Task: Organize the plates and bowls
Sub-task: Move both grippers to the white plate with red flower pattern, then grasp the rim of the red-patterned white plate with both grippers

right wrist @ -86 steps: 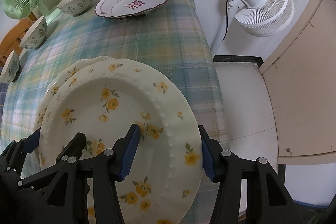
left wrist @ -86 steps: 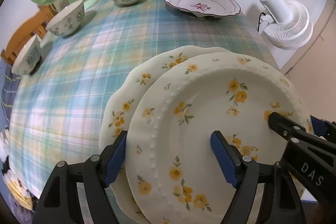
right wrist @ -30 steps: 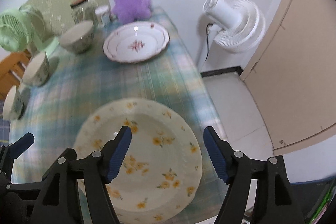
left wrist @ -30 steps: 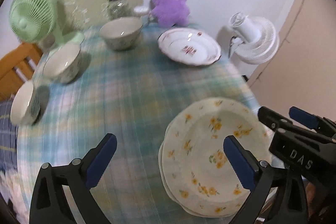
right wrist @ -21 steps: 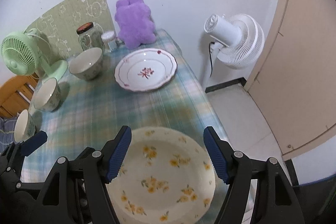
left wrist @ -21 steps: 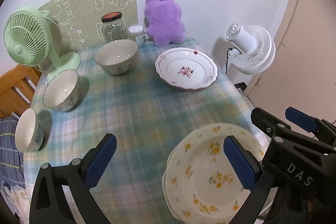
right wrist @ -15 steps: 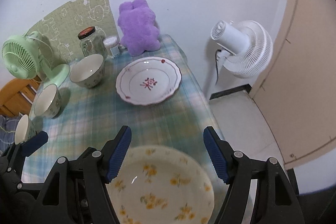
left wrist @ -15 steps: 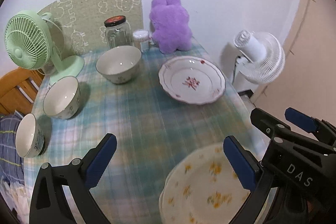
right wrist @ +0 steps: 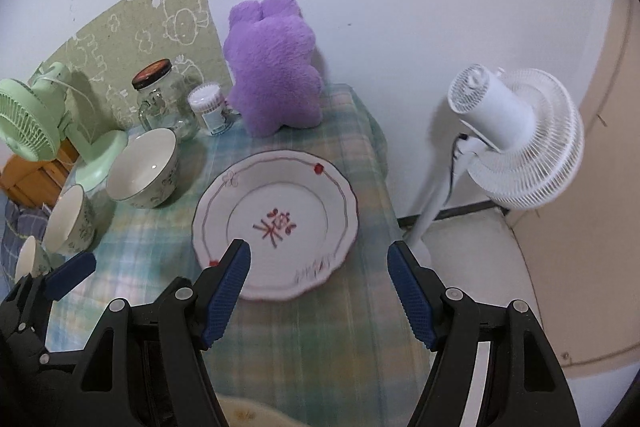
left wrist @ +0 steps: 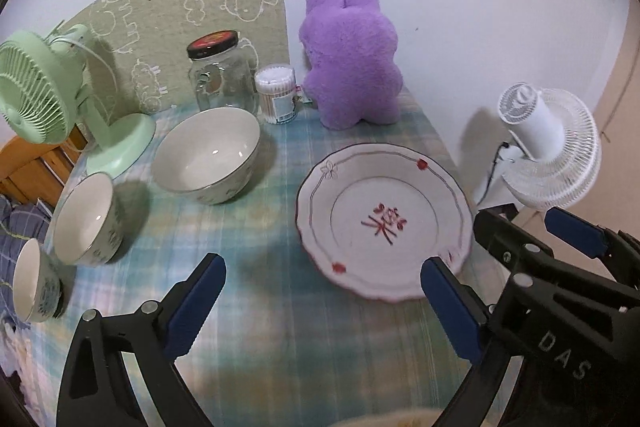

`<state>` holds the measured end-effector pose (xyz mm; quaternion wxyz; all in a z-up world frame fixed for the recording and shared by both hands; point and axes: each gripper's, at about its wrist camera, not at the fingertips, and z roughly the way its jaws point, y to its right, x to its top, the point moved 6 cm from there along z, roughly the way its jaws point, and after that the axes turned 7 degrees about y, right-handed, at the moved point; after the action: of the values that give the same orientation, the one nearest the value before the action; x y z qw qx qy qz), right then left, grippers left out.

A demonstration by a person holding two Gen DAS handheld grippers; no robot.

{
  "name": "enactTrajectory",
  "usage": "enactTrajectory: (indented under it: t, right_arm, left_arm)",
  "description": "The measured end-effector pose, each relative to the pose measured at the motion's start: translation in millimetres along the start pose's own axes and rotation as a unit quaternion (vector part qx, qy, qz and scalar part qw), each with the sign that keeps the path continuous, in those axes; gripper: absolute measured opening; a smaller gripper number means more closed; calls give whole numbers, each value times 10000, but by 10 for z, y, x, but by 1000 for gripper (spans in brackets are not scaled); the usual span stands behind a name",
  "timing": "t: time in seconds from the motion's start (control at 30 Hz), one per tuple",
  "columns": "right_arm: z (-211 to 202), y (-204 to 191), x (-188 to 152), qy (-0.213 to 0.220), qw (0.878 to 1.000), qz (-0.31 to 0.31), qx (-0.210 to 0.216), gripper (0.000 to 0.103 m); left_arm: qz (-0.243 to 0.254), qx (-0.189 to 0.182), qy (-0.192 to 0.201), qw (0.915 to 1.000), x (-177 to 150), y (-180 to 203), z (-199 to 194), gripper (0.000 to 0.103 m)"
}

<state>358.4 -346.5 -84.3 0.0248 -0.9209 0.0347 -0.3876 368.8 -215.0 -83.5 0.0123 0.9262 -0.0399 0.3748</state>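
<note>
A white plate with a red flower motif (left wrist: 386, 219) (right wrist: 276, 221) lies on the checked tablecloth ahead of both grippers. Three white bowls stand to its left: a large one (left wrist: 208, 161) (right wrist: 142, 173), a medium one (left wrist: 86, 219) (right wrist: 68, 219) and a small one (left wrist: 34, 281) (right wrist: 28, 257). The rim of the yellow-flowered plates (left wrist: 404, 419) (right wrist: 248, 413) shows at the bottom edge. My left gripper (left wrist: 322, 303) is open and empty above the cloth. My right gripper (right wrist: 320, 285) is open and empty, just short of the red-motif plate.
A green desk fan (left wrist: 44, 99), a glass jar (left wrist: 222, 75), a cotton-swab tub (left wrist: 277, 93) and a purple plush toy (left wrist: 352, 59) line the table's back. A white floor fan (right wrist: 516, 135) stands off the table's right edge (right wrist: 390, 211).
Both grippers let go of the yellow-flowered plates, opened, rose and moved forward. The stacked plates slid out of view at the bottom and the red-motif plate came closer.
</note>
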Motion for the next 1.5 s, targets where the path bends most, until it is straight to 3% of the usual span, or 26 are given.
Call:
enactTrajectory:
  t: [0.27, 0.57, 0.67, 0.87, 1.13, 1.5]
  right_arm:
    - [546, 78, 155, -172, 9998, -55, 110, 74]
    - [1087, 162, 74, -505, 9987, 59, 93, 74]
    - [1207, 152, 44, -602, 9981, 60, 114, 74]
    - [1353, 82, 17, -705, 9975, -33, 68, 63]
    - [1303, 79, -25, -821, 9966, 61, -26, 61]
    - [993, -102, -361, -1279, 9917, 6, 158, 60]
  left_arm:
    - [61, 252, -81, 9996, 130, 112, 443, 94]
    - [13, 138, -524, 9985, 29, 175, 955, 81]
    - [55, 207, -506, 9985, 21, 163, 1026, 81]
    - [-117, 121, -723, 9972, -52, 85, 1179, 72]
    - [-192, 107, -796, 9966, -143, 35, 1075, 70]
    - [-284, 95, -1284, 9913, -517, -135, 779, 70]
